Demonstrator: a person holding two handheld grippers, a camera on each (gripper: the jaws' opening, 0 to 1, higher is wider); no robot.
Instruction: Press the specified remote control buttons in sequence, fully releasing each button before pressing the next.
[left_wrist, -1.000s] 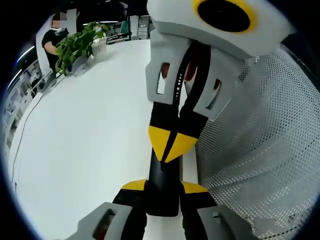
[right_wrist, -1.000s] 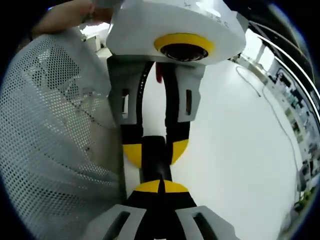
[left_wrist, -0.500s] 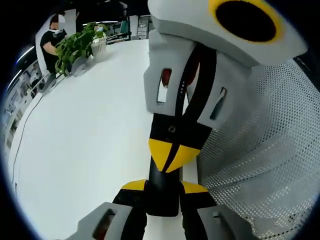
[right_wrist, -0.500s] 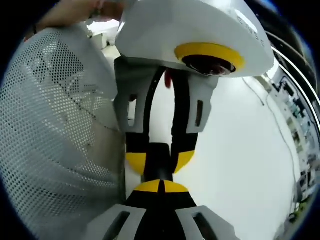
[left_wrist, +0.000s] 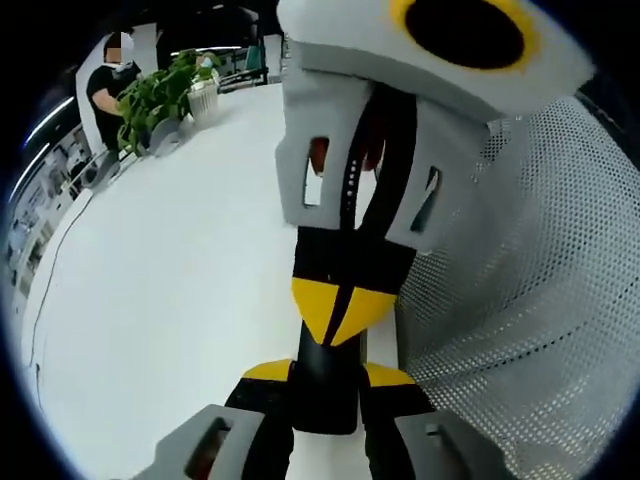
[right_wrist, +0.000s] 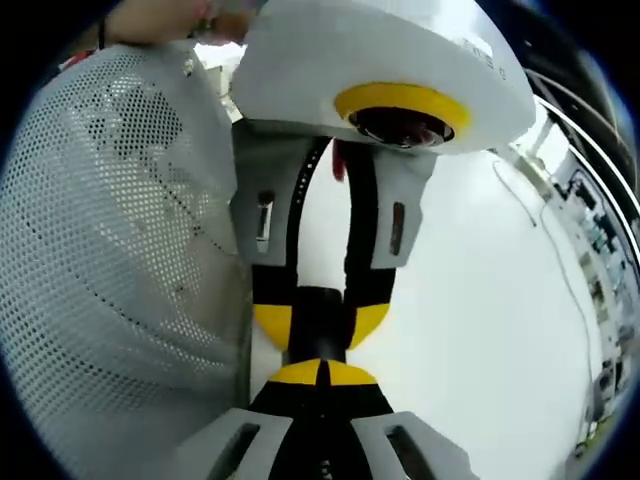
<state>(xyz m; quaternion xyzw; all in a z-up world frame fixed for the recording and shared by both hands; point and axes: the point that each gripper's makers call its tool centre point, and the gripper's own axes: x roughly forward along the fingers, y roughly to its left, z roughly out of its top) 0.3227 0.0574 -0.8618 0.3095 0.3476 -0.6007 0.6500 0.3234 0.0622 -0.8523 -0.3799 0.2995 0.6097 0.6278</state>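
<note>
A slim black remote control (left_wrist: 326, 395) is clamped between the yellow-tipped jaws of my left gripper (left_wrist: 328, 375), low in the left gripper view. My right gripper (left_wrist: 342, 310) comes down from above with its yellow tips shut together, and they rest on the remote's upper face. In the right gripper view, my right gripper (right_wrist: 322, 373) is shut at the bottom, its tip against the remote (right_wrist: 318, 305). The left gripper (right_wrist: 320, 323) holds that remote from the far side. The remote's buttons are hidden.
A white table (left_wrist: 170, 260) spreads to the left, with potted plants (left_wrist: 160, 95) and a person (left_wrist: 105, 85) at its far edge. White mesh fabric (left_wrist: 520, 300) is close on one side. A hand (right_wrist: 160, 20) shows above the mesh (right_wrist: 110, 230). A thin cable (right_wrist: 560, 260) crosses the table.
The right gripper's shut tips have slid a little down the remote toward the left gripper's jaws. Both views have shifted slightly. The left gripper's hold is unchanged.
</note>
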